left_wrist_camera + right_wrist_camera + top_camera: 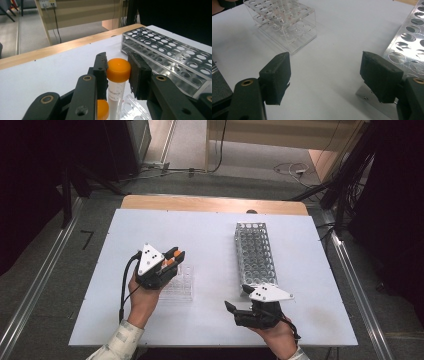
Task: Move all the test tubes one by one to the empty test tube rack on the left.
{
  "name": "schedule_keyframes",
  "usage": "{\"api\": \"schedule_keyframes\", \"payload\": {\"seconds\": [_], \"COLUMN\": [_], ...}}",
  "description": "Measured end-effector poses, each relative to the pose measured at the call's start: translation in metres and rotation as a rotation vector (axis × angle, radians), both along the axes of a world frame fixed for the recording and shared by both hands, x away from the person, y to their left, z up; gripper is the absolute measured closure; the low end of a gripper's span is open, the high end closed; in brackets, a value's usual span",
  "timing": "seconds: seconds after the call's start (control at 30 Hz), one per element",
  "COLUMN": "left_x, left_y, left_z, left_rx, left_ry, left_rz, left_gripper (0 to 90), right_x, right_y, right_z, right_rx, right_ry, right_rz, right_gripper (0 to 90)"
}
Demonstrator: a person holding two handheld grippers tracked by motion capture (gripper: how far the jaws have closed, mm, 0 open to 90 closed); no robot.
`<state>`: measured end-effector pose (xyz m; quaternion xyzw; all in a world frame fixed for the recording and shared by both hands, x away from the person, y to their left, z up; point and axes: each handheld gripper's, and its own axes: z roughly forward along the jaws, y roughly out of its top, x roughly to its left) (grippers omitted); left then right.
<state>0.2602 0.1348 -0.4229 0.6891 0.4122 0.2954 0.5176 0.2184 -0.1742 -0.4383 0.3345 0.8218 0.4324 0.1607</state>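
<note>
My left gripper [117,65] is shut on the orange cap of a white tube [118,70] that stands upright over the clear plastic rack [132,110]. A second orange-capped tube [102,109] sits just beside it, lower down. In the high view the left gripper [175,256] hangs over the clear rack [179,287] at the table's left. Near the front edge my right gripper [231,309] points left, at the near end of the long metal rack [255,251]. Its jaws [324,70] stand wide open with nothing between them.
The white table [210,235] has a wooden strip [215,204] along its far edge. From the right gripper view the clear rack [287,25] lies ahead to the left and the metal rack [412,45] close on the right. Cables lie on the floor beyond the table.
</note>
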Motion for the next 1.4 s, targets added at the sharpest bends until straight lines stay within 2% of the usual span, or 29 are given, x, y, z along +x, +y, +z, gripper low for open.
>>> {"api": "schedule_keyframes", "payload": {"seconds": [0.63, 0.9, 1.13, 1.4], "left_x": [0.0007, 0.0006, 0.0002, -0.0007], "left_y": [-0.0008, -0.0004, -0.0010, 0.0003], "left_z": [-0.0100, -0.0101, -0.0100, -0.0083], "left_rx": [0.001, -0.002, -0.007, -0.025], "left_ry": [0.027, 0.026, 0.027, 0.024], "left_rz": [0.007, 0.004, -0.003, -0.001], "left_gripper": [69.2, 68.6, 64.1, 62.5], "right_x": [0.0000, -0.0002, 0.0000, 0.0001], "right_y": [0.0001, 0.0003, 0.0003, 0.0003], "right_z": [-0.0001, 0.0000, -0.0002, -0.0003], "right_rx": [0.000, 0.001, 0.000, 0.001], "right_ry": [0.001, 0.004, 0.002, 0.002], "right_rz": [0.000, -0.001, 0.001, 0.001], "right_gripper": [23.2, 23.2, 23.2, 23.2]}}
